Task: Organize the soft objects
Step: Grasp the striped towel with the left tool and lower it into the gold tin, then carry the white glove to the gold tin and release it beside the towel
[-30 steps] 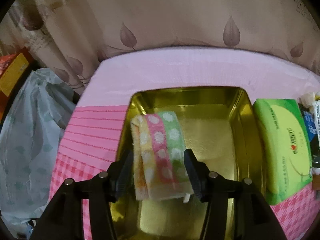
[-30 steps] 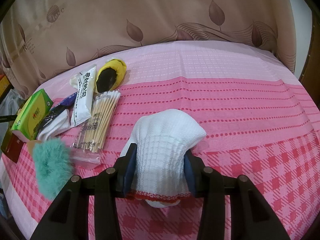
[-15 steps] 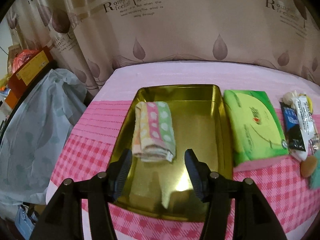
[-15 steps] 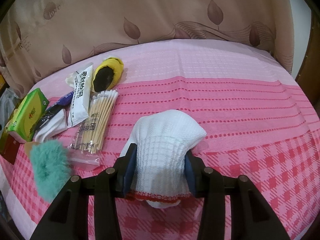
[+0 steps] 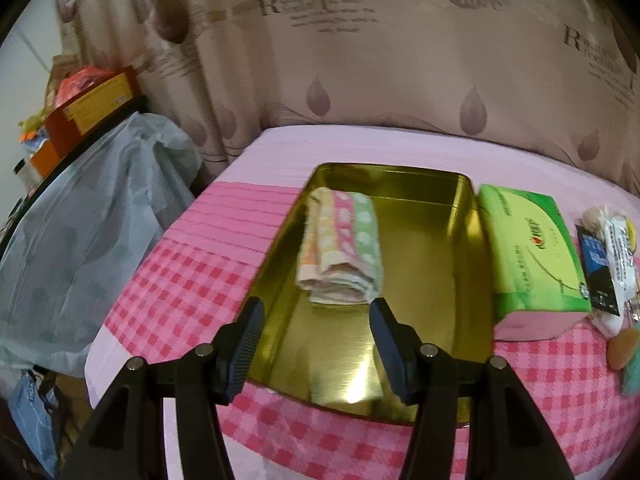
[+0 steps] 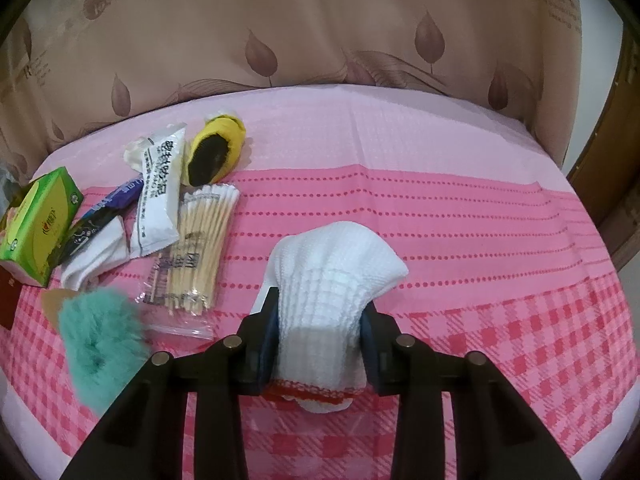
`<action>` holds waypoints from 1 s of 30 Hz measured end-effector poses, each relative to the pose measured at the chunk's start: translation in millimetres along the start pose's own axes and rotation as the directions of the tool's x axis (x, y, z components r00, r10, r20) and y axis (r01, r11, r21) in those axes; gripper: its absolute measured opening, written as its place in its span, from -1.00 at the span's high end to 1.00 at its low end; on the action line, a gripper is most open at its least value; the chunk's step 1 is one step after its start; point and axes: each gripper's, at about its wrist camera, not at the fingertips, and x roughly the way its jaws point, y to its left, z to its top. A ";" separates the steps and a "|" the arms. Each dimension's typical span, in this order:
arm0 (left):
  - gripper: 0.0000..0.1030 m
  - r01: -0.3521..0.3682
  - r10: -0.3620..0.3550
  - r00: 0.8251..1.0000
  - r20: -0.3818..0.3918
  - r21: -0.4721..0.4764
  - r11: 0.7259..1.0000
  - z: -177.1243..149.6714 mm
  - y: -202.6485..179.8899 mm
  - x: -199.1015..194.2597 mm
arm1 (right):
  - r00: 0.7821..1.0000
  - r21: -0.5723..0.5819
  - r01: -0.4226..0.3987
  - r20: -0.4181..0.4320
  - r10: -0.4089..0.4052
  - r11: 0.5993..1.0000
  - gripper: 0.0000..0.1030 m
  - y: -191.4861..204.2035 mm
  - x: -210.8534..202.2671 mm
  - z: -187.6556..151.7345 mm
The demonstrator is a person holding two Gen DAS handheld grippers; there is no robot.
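Two claws are in play over a table (image 6: 460, 216) spread with a pink checked cloth, which is the largest thing in view. At its left end a gold metal tray (image 5: 436, 280) is seen, long axis running away from the camera, with a folded pastel towel (image 5: 340, 252) already laid lengthwise in its left half and the right half bare. A green tissue pack (image 5: 532, 256) lies touching or just beside the tray's right wall (contact cannot be judged), and a loose cluster of smaller items sits beyond it, among them a bag of cotton swabs (image 6: 200, 248) and a teal fluffy puff (image 6: 100, 344).

The left claw (image 5: 316, 344) is held released and empty above the tray's near end, the towel lying just ahead of it and untouched.

The right claw (image 6: 320, 344) is clenched on a white knitted cloth (image 6: 336, 280); its jaws have just been closing, and the fabric is visibly pinched into a waist between the pads, fanning out ahead of them.

The coming move is judged to turn on one relation: the tray lies well to the left of the gripped cloth, past the cluster, so a carry leftward toward the bare right half would be called for.
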 end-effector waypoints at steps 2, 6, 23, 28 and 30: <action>-0.09 -0.016 0.016 1.000 0.012 -0.014 1.000 -3.1 5.3 -1.1 | 1.000 -0.004 0.011 0.003 -0.011 1.000 0.37 5.3 -4.2 3.0; -0.09 -0.026 0.027 0.999 0.033 -0.036 0.999 -5.8 13.5 -2.9 | 1.000 -0.049 0.011 0.029 -0.010 0.999 0.37 23.1 -17.7 13.0; -0.09 -0.056 0.058 0.998 0.004 -0.165 0.985 -9.5 57.8 2.7 | 0.942 -0.263 -0.306 0.057 0.332 0.915 0.37 205.7 -77.7 55.7; -0.09 -0.073 0.072 0.997 -0.014 -0.197 0.978 -14.3 73.3 2.2 | 0.915 -0.353 -0.372 0.018 0.404 0.858 0.37 269.5 -76.8 54.5; -0.09 -0.071 0.069 0.997 -0.018 -0.217 0.974 -16.2 81.1 1.5 | 0.908 -0.381 -0.384 0.006 0.418 0.841 0.37 289.7 -76.3 52.2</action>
